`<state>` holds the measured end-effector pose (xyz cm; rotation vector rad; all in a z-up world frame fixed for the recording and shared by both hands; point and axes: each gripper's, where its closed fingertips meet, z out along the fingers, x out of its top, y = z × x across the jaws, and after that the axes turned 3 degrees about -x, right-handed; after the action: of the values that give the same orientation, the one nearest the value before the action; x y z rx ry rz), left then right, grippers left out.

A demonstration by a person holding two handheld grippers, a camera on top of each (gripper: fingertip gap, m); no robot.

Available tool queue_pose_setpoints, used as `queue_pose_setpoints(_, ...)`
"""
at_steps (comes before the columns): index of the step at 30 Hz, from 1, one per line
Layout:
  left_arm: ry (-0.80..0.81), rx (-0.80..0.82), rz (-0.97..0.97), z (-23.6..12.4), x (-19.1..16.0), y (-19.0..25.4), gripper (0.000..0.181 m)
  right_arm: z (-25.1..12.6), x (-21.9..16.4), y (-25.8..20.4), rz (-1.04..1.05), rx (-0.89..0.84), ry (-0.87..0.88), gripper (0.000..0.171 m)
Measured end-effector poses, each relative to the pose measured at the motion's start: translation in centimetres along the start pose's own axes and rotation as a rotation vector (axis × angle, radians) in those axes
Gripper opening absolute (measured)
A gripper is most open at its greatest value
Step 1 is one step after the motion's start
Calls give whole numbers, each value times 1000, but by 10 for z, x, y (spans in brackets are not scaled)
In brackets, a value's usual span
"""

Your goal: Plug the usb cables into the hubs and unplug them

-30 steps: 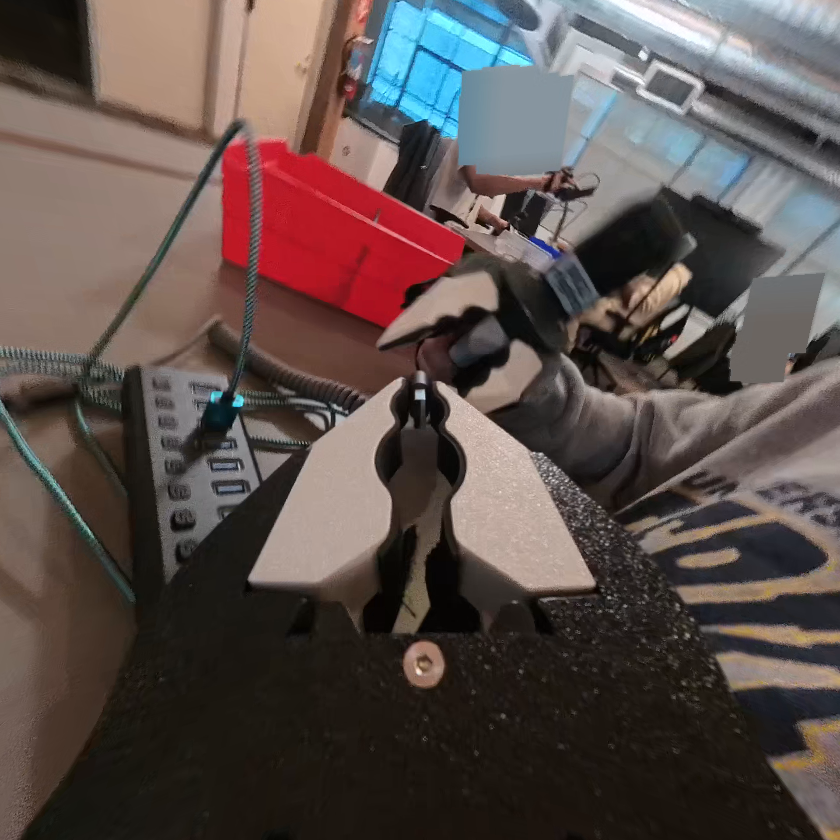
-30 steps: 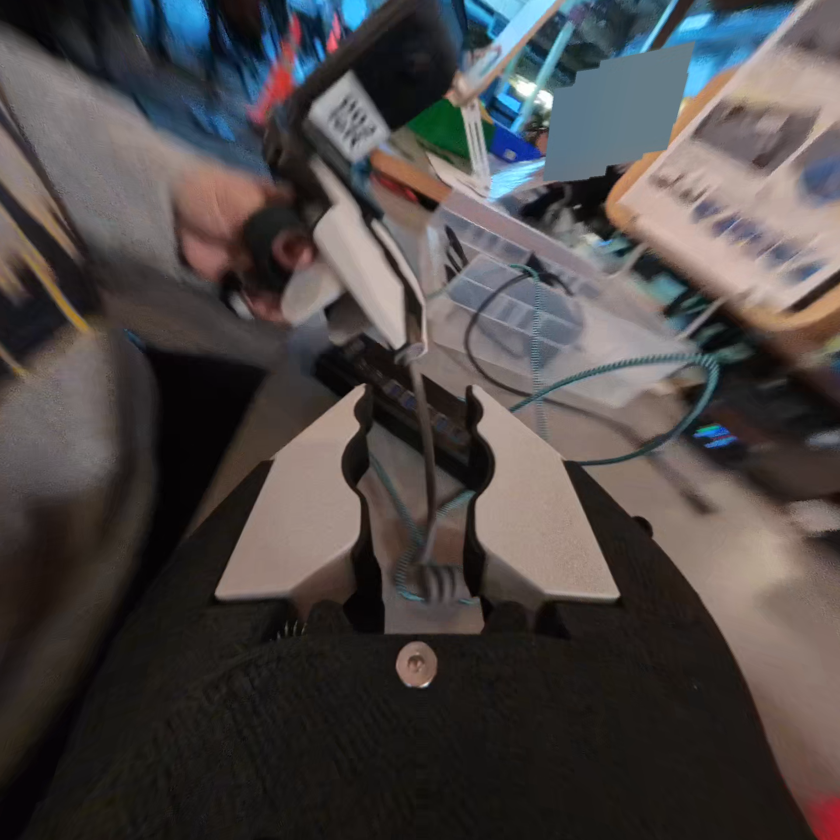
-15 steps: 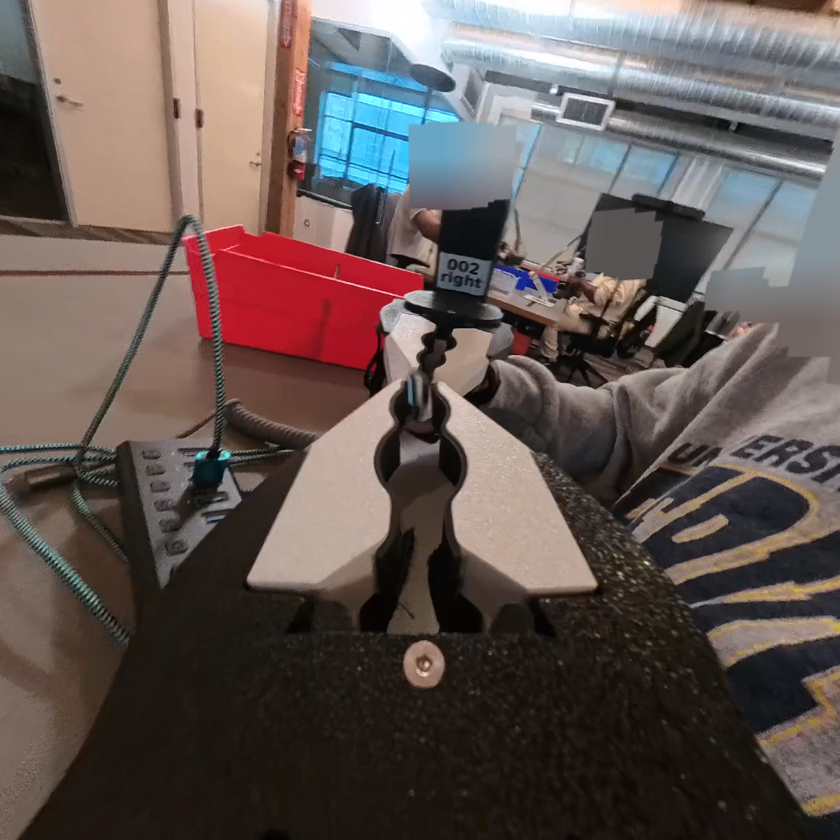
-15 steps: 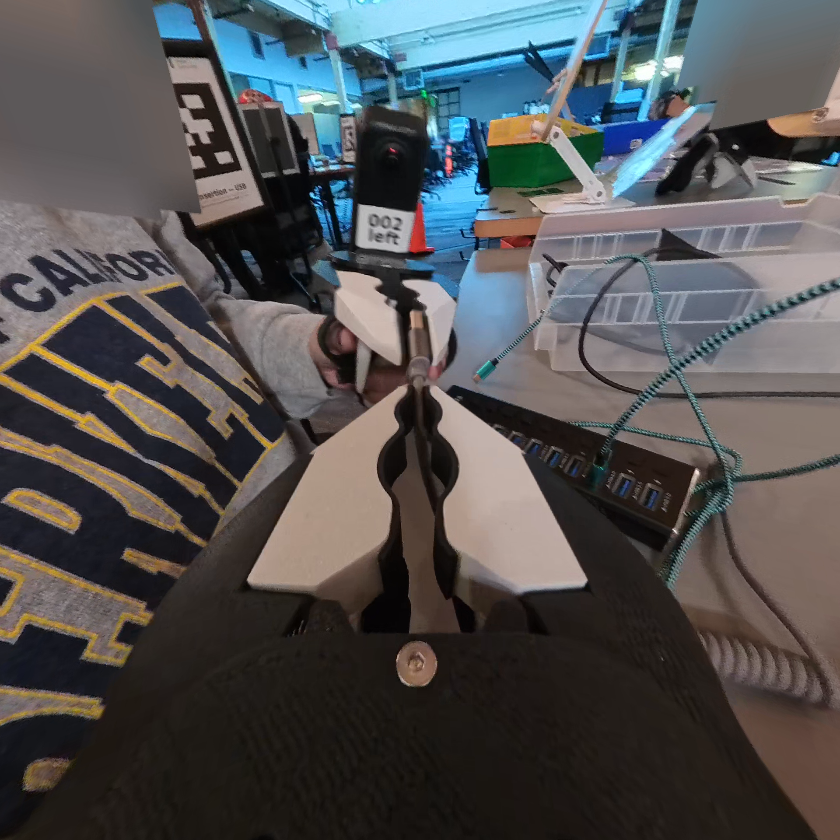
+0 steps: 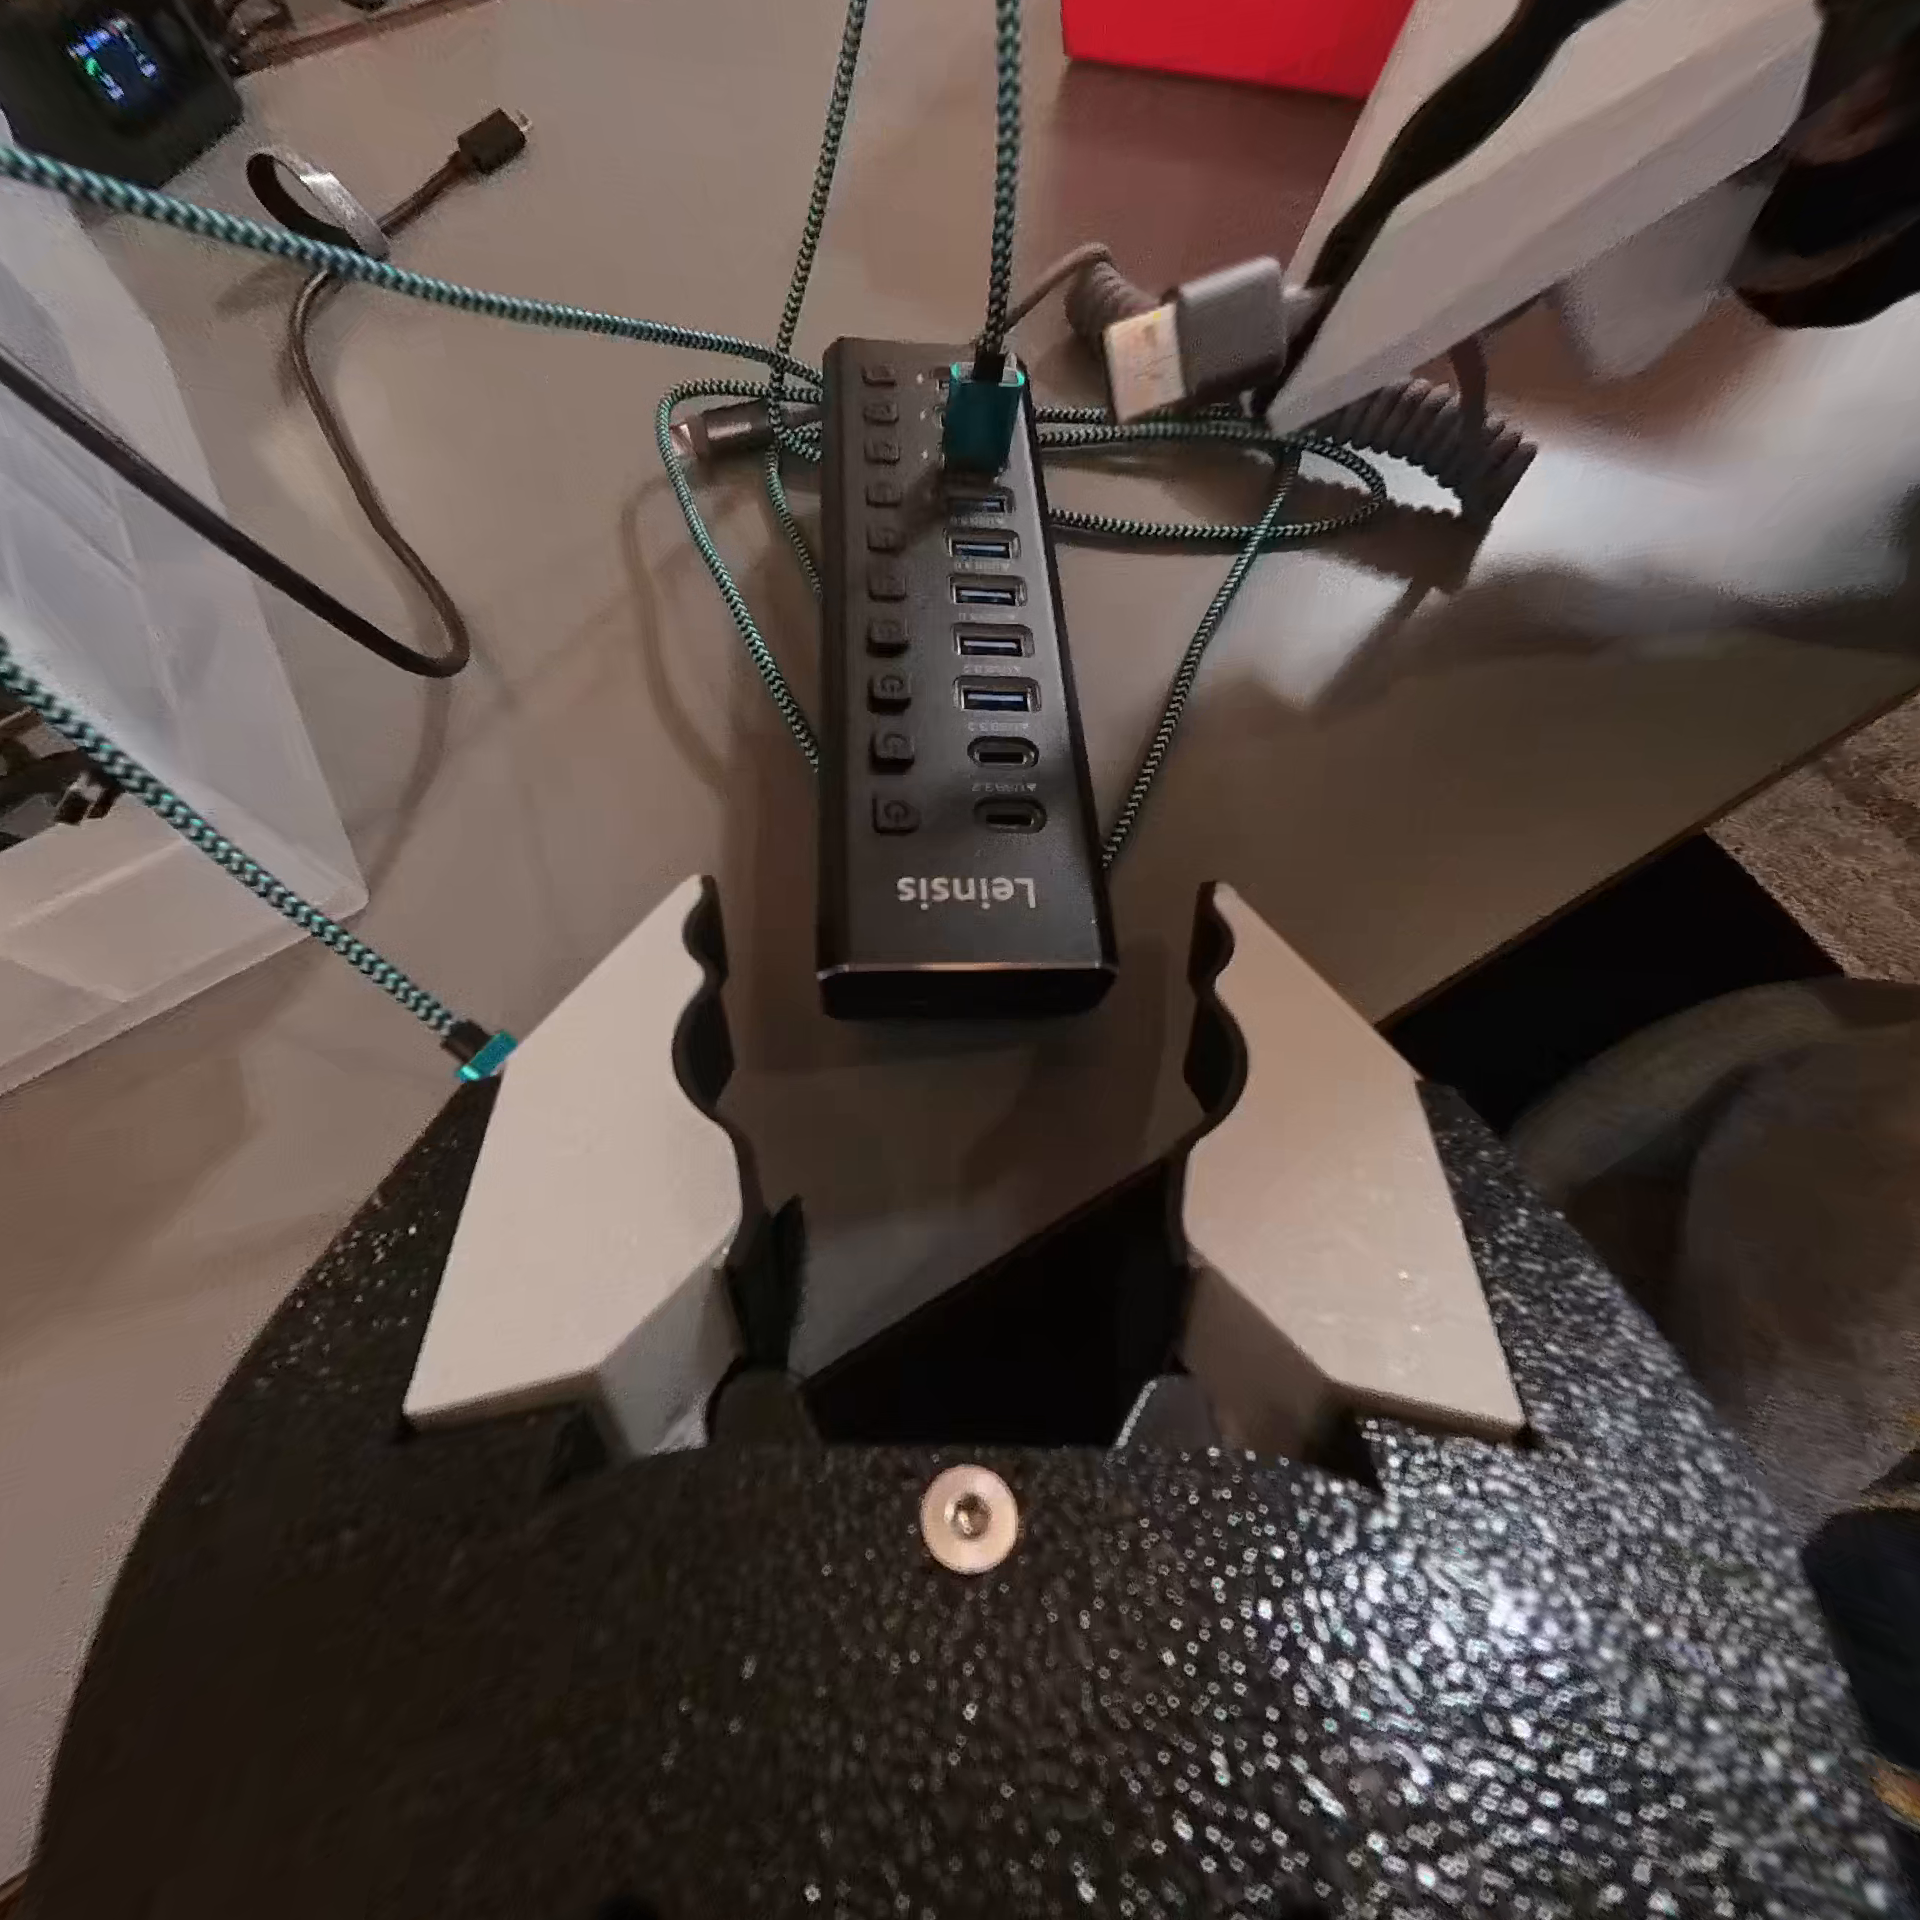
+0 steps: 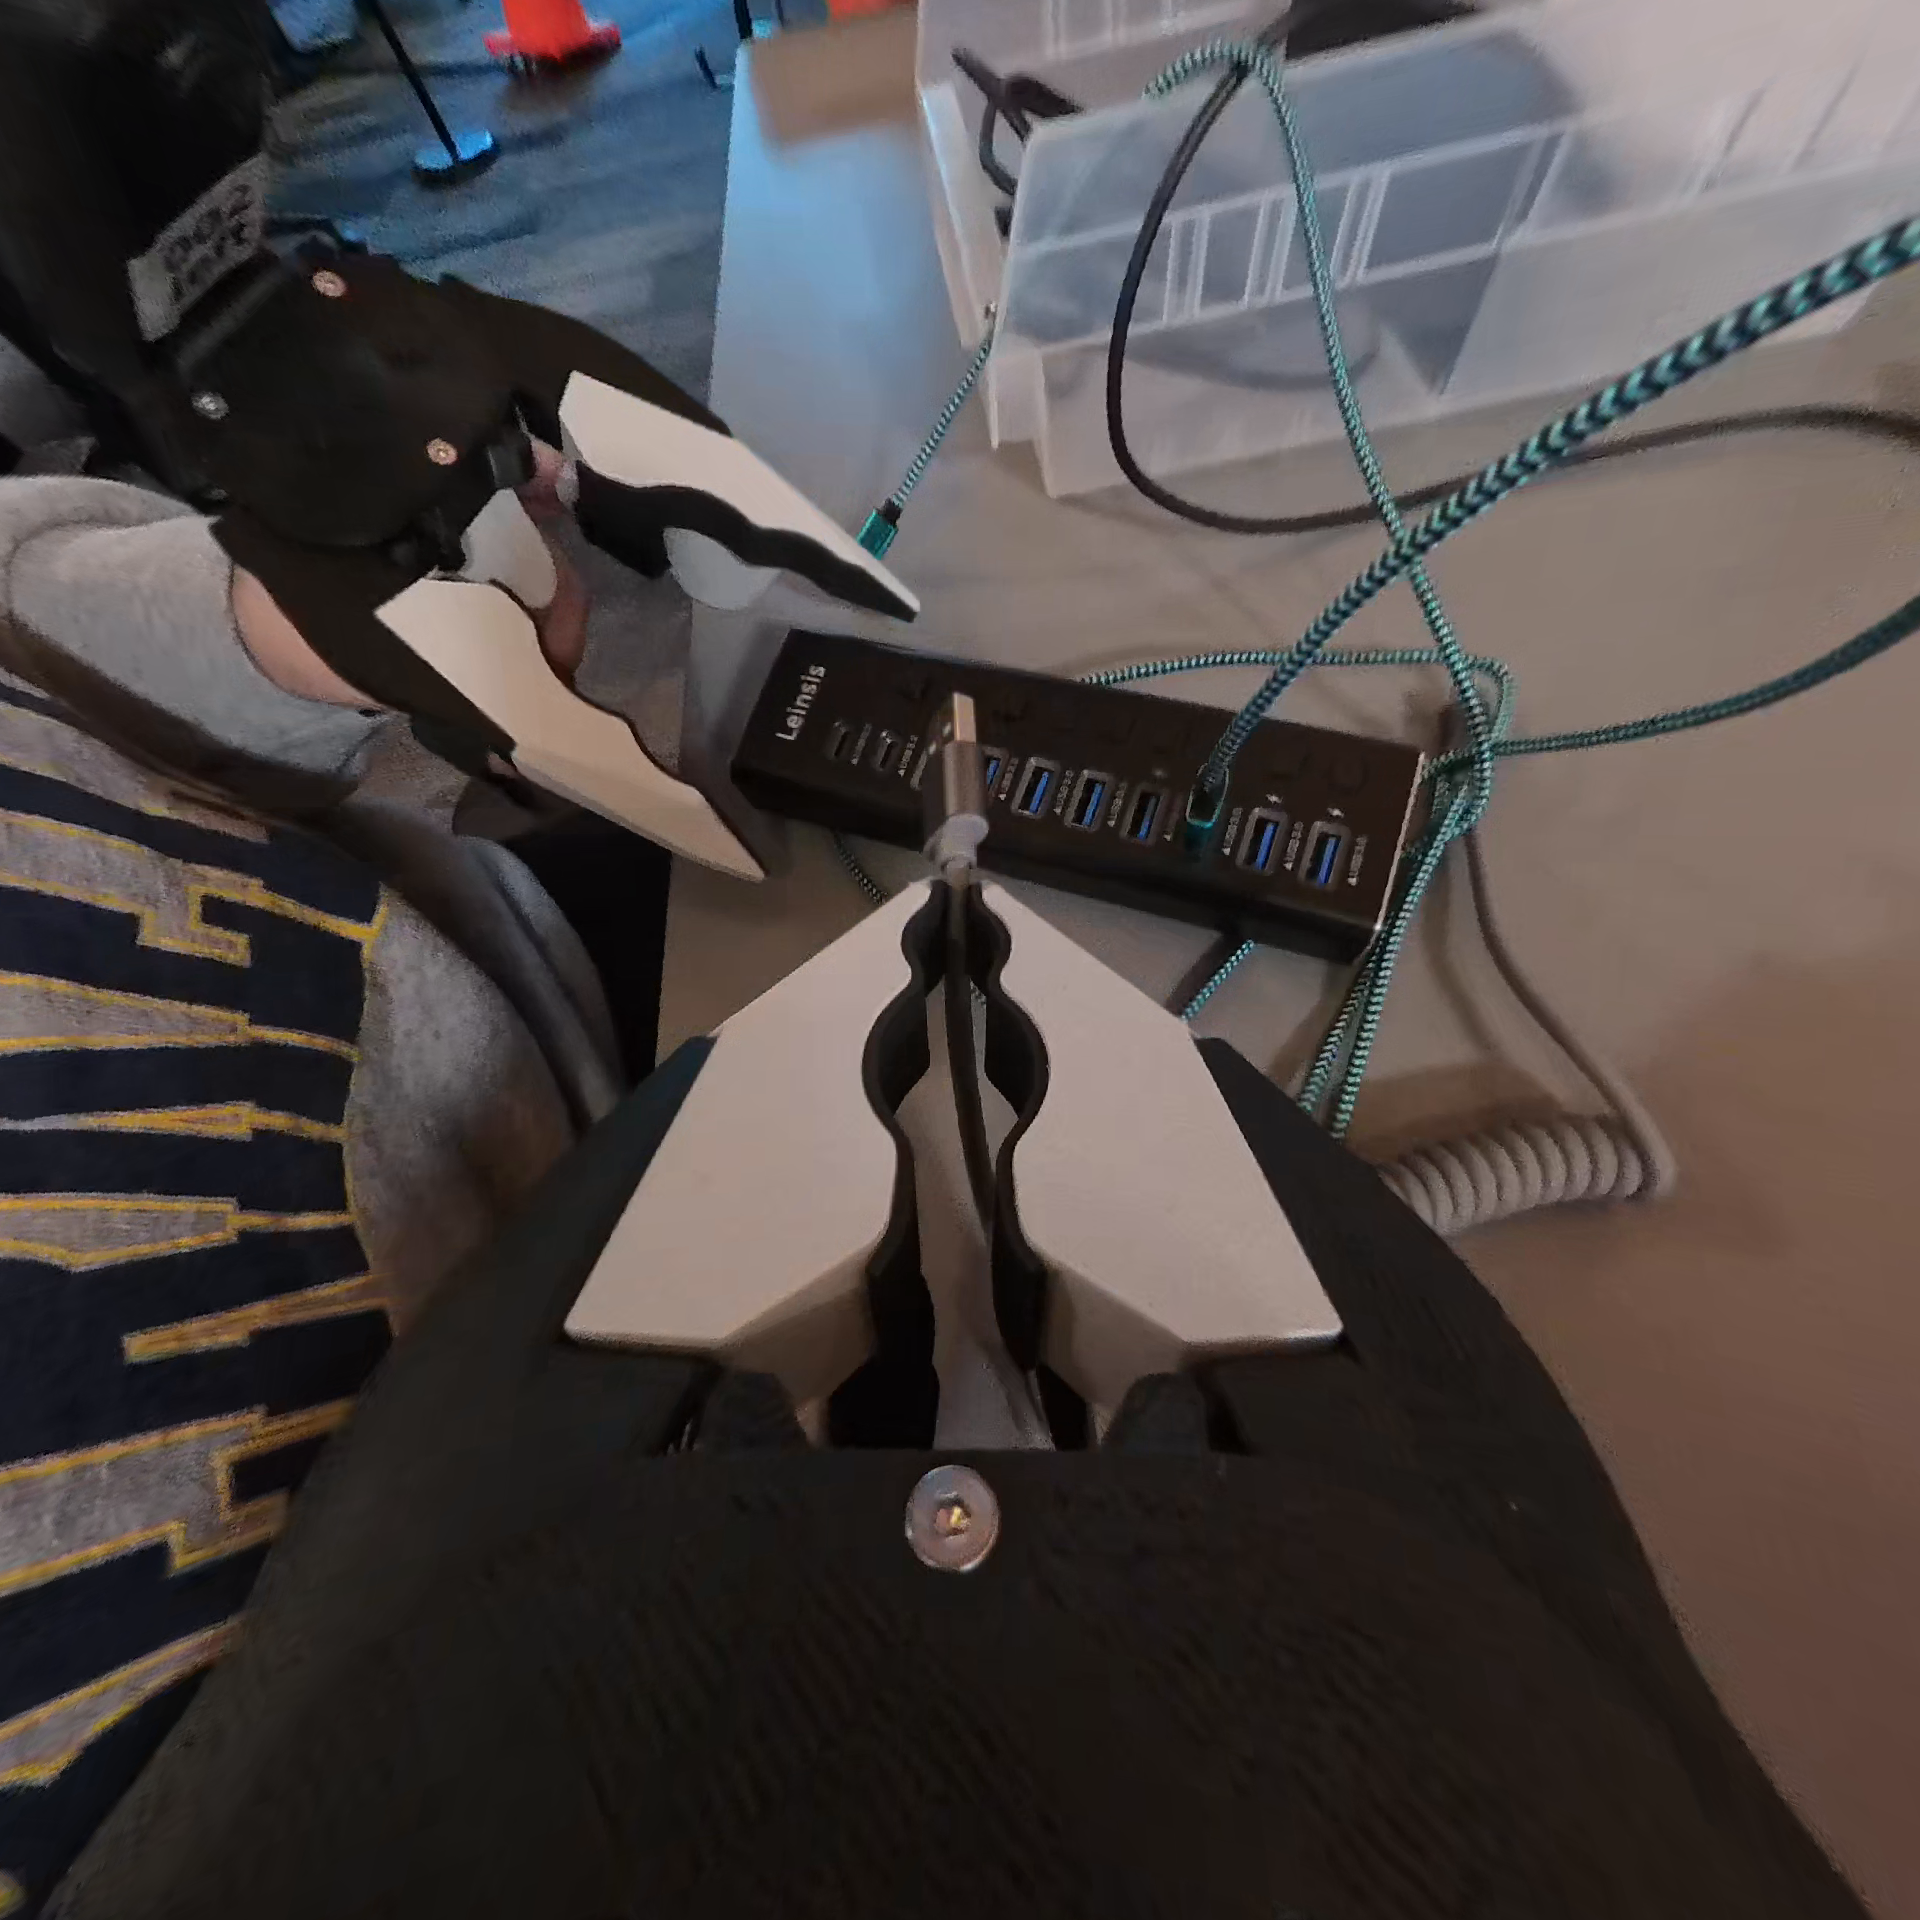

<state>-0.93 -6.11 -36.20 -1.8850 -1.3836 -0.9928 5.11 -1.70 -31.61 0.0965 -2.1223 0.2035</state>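
hub (image 5: 961,727) flat on tabletop (image 5: 1455,675) | teal braided USB cable (image 5: 982,410) already plugged | right gripper (image 6: 961,883) clamped on grey USB-A cable (image 6: 956,774), plug above hub, unplugged | left gripper (image 5: 956,940) wide apart, empty

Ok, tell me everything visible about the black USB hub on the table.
The USB hub is a long, slim black bar with a glossy casing, lying flat on the grey table. One row of small black buttons runs beside a row of ports: several blue-tongued ones and two small oval ones near the lettered end. A teal plug on a braided cable sits in one port; braided cable loops around its far end. Neither hand-held gripper touches it.
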Motion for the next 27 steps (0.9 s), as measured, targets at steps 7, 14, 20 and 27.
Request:
queue_pose_setpoints(7, -33, 12, 20, 8, -5, -2, 59, 8, -6, 4, 76, 29, -117, 1)
queue_pose_setpoints(14, 17, 81, 260, 1, 12, -5, 59, 13, -11, 1, 9, 13, -173, 1)
queue_pose_setpoints(20, 1, 158, 500, -3, 25, -2, 58, 9, -14, 7, -116, -171, -257, 1)
queue_pose_setpoints(27, -14, 228, 691, -5, 36, 7, 59, 4, -22, 5, -64, -258, -359, 1)
